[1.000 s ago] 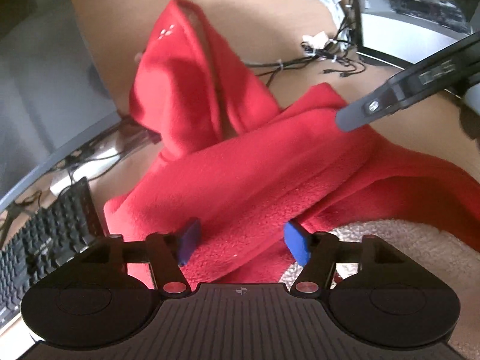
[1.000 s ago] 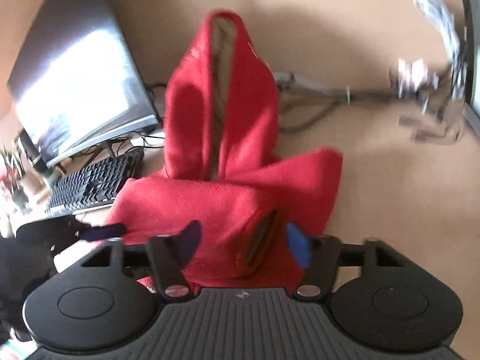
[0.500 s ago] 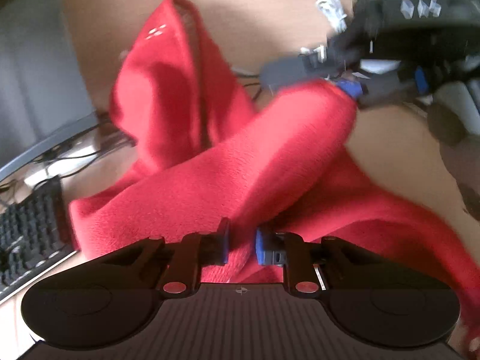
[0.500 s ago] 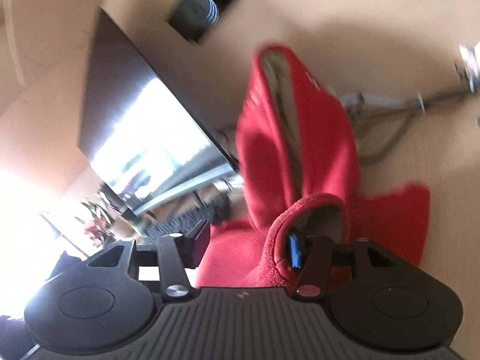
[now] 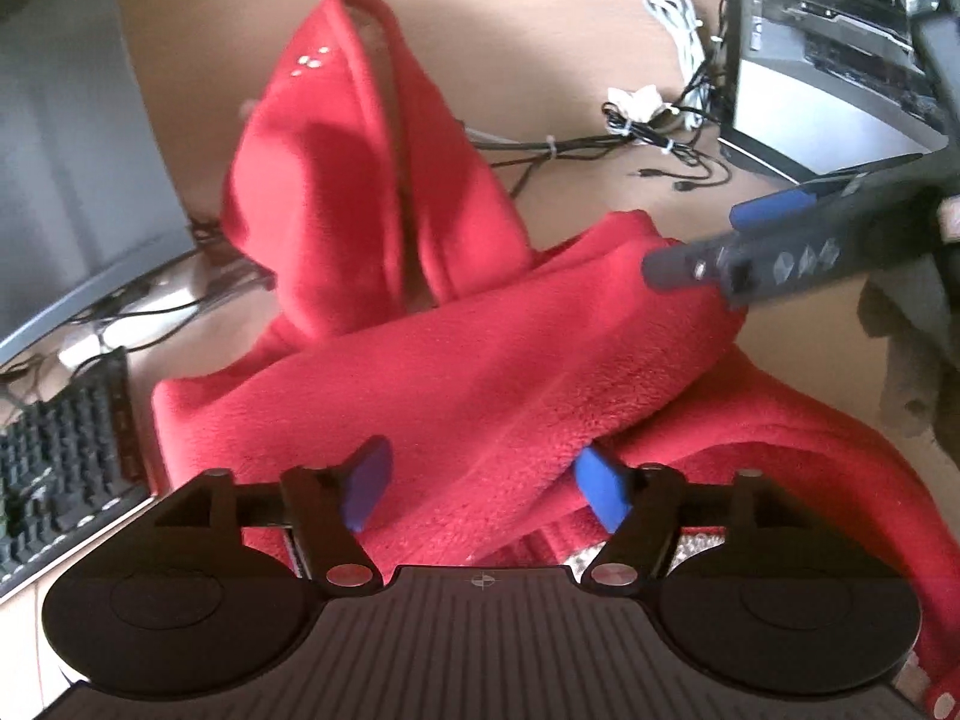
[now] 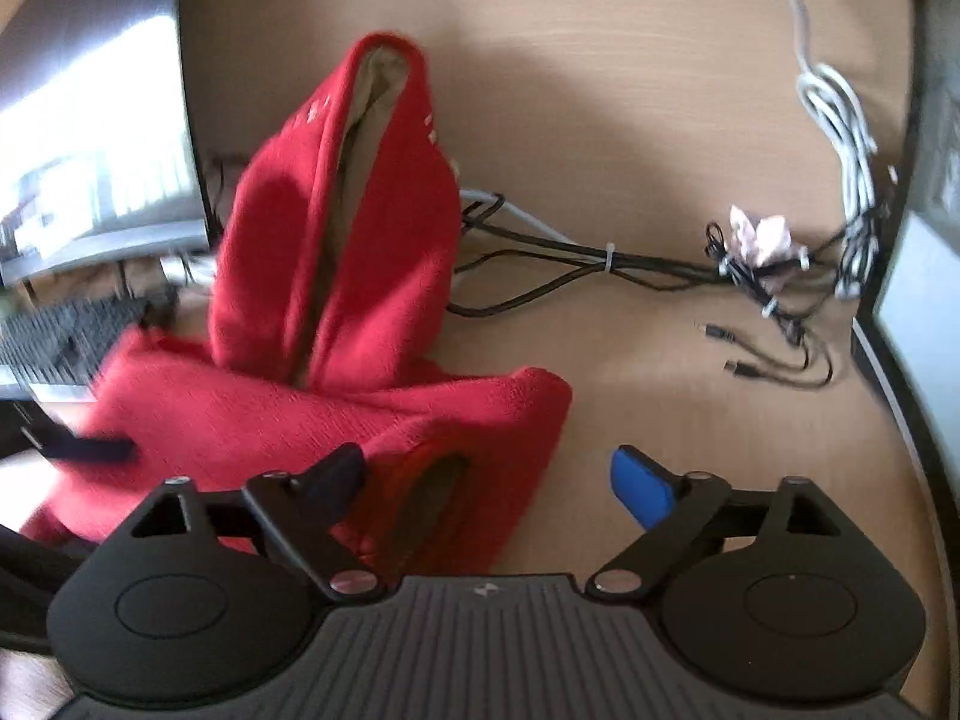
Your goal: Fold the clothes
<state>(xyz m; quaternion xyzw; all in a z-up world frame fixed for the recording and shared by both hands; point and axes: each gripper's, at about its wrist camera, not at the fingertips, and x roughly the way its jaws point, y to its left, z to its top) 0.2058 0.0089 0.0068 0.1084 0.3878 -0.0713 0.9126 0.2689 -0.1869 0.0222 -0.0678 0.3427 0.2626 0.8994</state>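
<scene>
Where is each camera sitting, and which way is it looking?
Left wrist: sits on the left tool, looks forward and down over the red hoodie on the desk; its own open fingers show, plus the right tool.
Right wrist: sits on the right tool, looks forward and down at the hoodie's sleeve end; its open fingers show, and a left fingertip.
Both share the hoodie, the cables and the keyboard.
</scene>
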